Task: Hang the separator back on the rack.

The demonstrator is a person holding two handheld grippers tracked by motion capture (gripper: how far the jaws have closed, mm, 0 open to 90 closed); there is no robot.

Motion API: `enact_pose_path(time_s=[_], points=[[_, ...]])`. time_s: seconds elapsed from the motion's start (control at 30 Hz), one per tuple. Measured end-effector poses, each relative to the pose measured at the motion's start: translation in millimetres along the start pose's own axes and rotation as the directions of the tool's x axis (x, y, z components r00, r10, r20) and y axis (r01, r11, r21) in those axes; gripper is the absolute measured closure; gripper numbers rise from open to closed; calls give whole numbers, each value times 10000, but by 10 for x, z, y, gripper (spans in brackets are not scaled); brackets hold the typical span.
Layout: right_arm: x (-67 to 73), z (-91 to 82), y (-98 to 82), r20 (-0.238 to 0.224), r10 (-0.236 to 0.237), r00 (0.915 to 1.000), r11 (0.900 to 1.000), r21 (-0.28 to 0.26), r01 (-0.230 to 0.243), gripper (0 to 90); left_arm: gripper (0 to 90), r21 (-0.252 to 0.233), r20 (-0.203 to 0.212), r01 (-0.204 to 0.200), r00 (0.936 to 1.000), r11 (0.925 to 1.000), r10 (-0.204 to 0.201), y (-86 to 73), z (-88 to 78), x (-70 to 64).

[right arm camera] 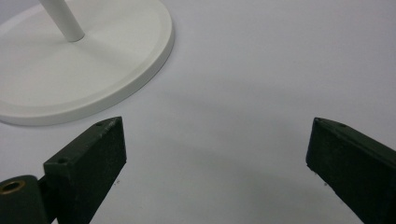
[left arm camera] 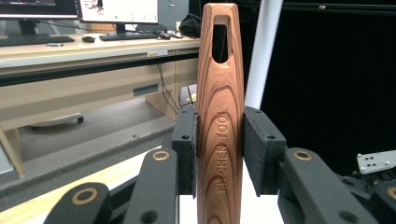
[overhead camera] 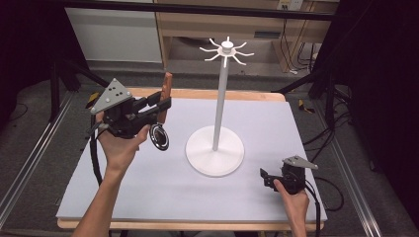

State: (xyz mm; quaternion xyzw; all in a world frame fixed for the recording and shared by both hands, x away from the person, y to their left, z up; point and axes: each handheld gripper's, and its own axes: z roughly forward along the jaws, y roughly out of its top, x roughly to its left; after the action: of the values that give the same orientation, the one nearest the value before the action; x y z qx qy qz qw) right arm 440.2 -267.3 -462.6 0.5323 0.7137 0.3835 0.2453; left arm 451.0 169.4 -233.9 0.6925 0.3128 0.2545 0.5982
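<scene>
Wood grain ran up the handle of the kitchen tool [left arm camera: 220, 116], which the left gripper [overhead camera: 160, 106] had clamped between its pads with the hanging slot upward and the dark round head [overhead camera: 159, 137] dangling below, raised above the table's left side; that grip probably left the slot free for a hook of the white rack [overhead camera: 227, 48]. Right gripper [overhead camera: 265, 177] rested near the rack's base [right arm camera: 116, 88], jaws wide apart and empty, likely kept out of the way

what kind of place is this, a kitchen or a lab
Likely a lab or office workroom, not a kitchen: black frame rails surround the grey-topped table, and a long wooden desk carries computer monitors and a keyboard.
</scene>
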Motion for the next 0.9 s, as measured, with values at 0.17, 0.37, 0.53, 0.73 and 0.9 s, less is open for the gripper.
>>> enact_pose_path(time_s=[0.17,0.37,0.53,0.73,0.9], points=[[-3,-3,1,1,14,10000,10000,1,-14,55,674,-34,164,-143,9998,9999,143,44,36,-61],[-1,2,1,-5,25,10000,10000,15,-25,55,674,-96,291,-174,9994,9998,176,107,69,-102],[-5,-1,2,-44,67,10000,10000,19,-66,55,674,-247,395,-199,9990,9995,208,192,76,-145],[-7,-8,4,-43,90,10000,10000,18,-90,55,674,-356,469,-329,9983,9988,345,272,89,-204],[-11,-9,5,-23,92,10000,9999,-42,-92,54,674,-393,553,-350,9978,9986,372,332,127,-213]])
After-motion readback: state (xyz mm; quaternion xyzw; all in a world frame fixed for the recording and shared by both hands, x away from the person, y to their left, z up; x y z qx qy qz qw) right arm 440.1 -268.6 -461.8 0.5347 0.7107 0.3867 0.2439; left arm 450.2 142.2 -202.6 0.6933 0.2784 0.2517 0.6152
